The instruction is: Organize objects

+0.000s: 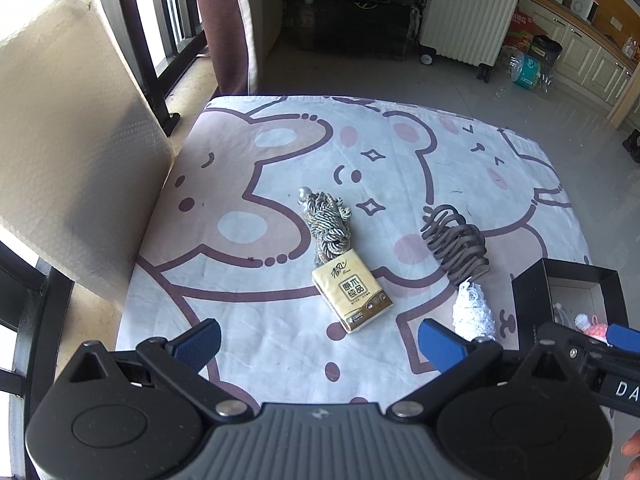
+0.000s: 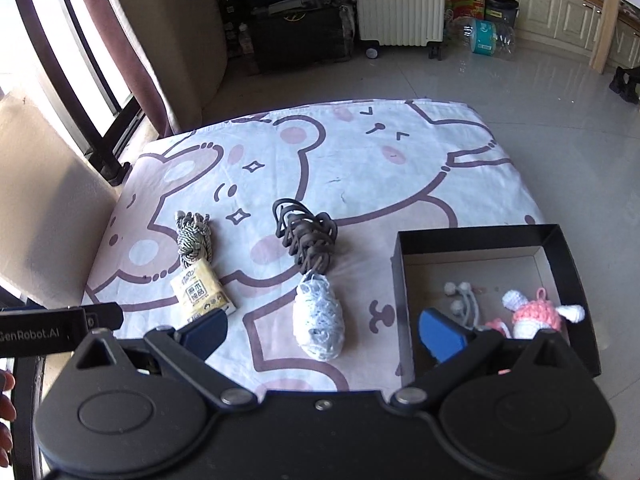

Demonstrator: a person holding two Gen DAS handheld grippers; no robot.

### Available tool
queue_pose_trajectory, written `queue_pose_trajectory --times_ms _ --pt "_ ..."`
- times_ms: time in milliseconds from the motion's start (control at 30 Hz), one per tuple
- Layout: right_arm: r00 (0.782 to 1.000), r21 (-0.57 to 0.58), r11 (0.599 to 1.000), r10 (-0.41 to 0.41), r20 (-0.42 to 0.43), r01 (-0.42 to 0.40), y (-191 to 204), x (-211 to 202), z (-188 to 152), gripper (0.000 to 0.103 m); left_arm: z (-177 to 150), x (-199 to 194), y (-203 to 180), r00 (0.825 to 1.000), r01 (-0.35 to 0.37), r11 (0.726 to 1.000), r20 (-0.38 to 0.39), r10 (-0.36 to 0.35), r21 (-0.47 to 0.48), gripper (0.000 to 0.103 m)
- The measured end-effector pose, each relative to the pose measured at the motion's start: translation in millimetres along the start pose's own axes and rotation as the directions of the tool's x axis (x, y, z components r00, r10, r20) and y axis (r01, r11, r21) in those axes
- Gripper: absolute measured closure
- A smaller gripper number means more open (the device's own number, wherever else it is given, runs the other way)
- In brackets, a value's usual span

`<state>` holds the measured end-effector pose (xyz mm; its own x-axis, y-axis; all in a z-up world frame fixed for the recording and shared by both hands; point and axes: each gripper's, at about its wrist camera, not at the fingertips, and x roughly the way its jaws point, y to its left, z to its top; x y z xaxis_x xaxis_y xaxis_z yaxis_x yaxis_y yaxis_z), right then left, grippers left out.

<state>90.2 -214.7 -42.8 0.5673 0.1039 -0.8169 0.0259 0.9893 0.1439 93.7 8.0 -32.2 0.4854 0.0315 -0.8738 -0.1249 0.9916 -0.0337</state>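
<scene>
Cords, tissue pack and box on a cartoon-print desk.

Tissue pack [image 1: 352,295] touched the striped cord bundle [image 1: 326,224]; brown cord [image 1: 456,242] met white bundle [image 1: 474,310] beside the black box [image 2: 404,280] holding a knitted toy [image 2: 534,314]. Left tool [image 1: 320,344] and right tool [image 2: 324,334] both gaped wide, empty.

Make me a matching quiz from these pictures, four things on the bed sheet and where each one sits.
Things:
1. tissue pack
2. brown cord bundle
3. white cord bundle
4. pink crochet toy

Places:
A. inside the black box
B. overlapping the near end of the striped rope bundle
C. nearest the box, at the brown bundle's near end
D. middle of the sheet, beyond the white bundle

Pairs: 1-B, 2-D, 3-C, 4-A
</scene>
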Motion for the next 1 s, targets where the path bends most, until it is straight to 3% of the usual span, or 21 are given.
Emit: queue_pose_trajectory --times_ms 533,833,1000 --pt "1.0 0.011 1.0 -0.006 0.016 0.006 -1 5 -2 0.0 2 5 -1 1.0 0.013 1.0 0.012 -0.013 0.001 0.0" --pt "0.997 0.032 0.999 -0.004 0.078 0.001 -4 5 -3 0.0 3 12 -9 1.0 -0.014 0.999 0.016 0.014 0.032 0.0" --pt "0.998 0.053 0.999 0.004 0.069 -0.007 -6 12 -3 0.0 2 24 -9 0.999 -0.032 0.999 0.008 0.031 0.034 0.0"
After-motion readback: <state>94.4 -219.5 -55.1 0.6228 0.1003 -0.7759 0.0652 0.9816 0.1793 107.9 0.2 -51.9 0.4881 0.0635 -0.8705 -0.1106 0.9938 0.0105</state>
